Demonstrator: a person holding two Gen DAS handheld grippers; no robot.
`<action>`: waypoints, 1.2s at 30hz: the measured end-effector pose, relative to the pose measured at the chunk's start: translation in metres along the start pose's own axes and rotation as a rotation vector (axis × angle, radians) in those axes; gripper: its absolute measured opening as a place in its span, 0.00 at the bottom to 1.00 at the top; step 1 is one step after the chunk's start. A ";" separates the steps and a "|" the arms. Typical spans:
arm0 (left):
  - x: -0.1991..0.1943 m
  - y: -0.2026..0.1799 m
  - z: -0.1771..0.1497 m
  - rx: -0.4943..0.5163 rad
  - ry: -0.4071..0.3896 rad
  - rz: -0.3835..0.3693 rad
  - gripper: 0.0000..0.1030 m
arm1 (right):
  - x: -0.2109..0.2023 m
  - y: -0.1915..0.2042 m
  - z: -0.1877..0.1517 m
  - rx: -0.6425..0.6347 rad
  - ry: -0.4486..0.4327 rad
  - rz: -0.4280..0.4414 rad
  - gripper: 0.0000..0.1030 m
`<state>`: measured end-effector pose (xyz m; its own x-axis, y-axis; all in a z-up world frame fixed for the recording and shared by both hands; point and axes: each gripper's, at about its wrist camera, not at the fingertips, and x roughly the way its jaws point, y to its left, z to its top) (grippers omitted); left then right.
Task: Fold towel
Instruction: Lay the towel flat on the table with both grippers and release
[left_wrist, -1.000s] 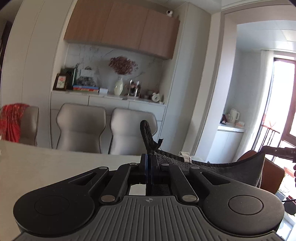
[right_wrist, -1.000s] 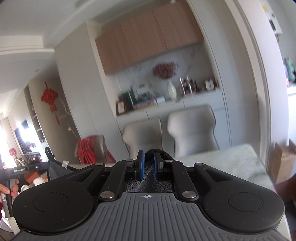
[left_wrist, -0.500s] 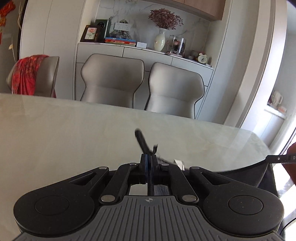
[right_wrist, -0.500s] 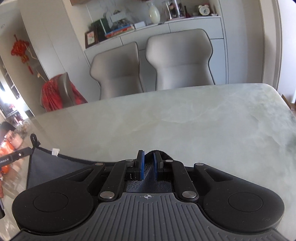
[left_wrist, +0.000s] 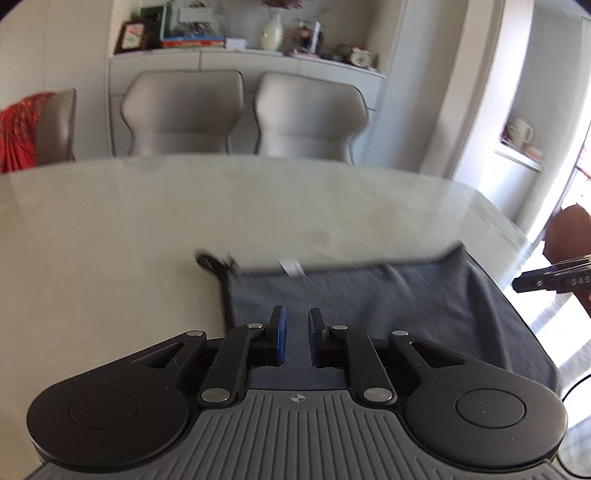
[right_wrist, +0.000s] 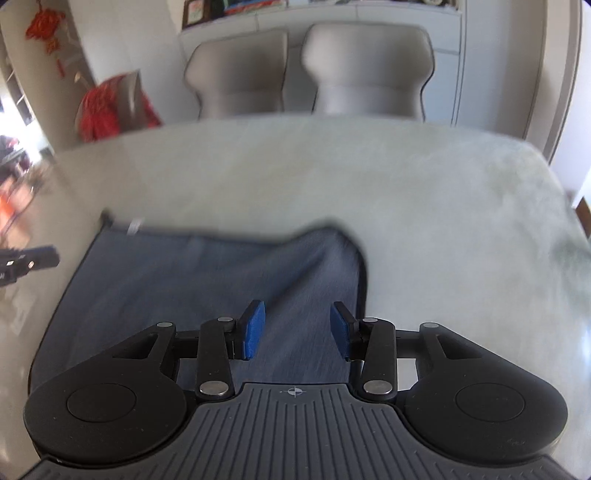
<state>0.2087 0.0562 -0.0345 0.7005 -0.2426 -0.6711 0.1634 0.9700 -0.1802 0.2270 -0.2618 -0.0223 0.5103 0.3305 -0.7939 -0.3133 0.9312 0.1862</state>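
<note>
Two grippers hovered low over the towel, and both were released. The left gripper (left_wrist: 295, 339) had its blue pads a little apart with only cloth showing in the gap, near the towel's left edge. The right gripper (right_wrist: 297, 328) had its jaws spread wider, above the right part of the cloth, close to its right edge. Neither one was grasping anything.

The grey-blue towel (right_wrist: 192, 280) lay spread on the pale table (right_wrist: 424, 206), near the front side. Its far edge was not straight: the far right corner bulged upward in the right wrist view. A small white tag (left_wrist: 293, 266) sat on the far edge, and a dark loop (left_wrist: 208, 263) at the far left corner.

Beyond the table stood two grey chairs (left_wrist: 243, 110), then a white sideboard (left_wrist: 221, 62) with a vase (left_wrist: 272, 29)
</note>
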 end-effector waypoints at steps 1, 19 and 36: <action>-0.004 -0.005 -0.008 0.002 0.012 -0.014 0.12 | -0.003 -0.001 -0.008 0.017 0.006 0.014 0.39; -0.030 -0.035 -0.077 -0.044 0.203 -0.031 0.32 | -0.036 -0.007 -0.075 0.163 0.096 -0.052 0.36; -0.050 -0.004 -0.077 -0.167 0.179 0.162 0.56 | -0.021 -0.009 -0.058 0.091 0.079 -0.266 0.41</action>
<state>0.1199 0.0628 -0.0556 0.5720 -0.0978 -0.8144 -0.0677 0.9839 -0.1657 0.1730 -0.2859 -0.0408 0.4998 0.0633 -0.8638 -0.1019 0.9947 0.0139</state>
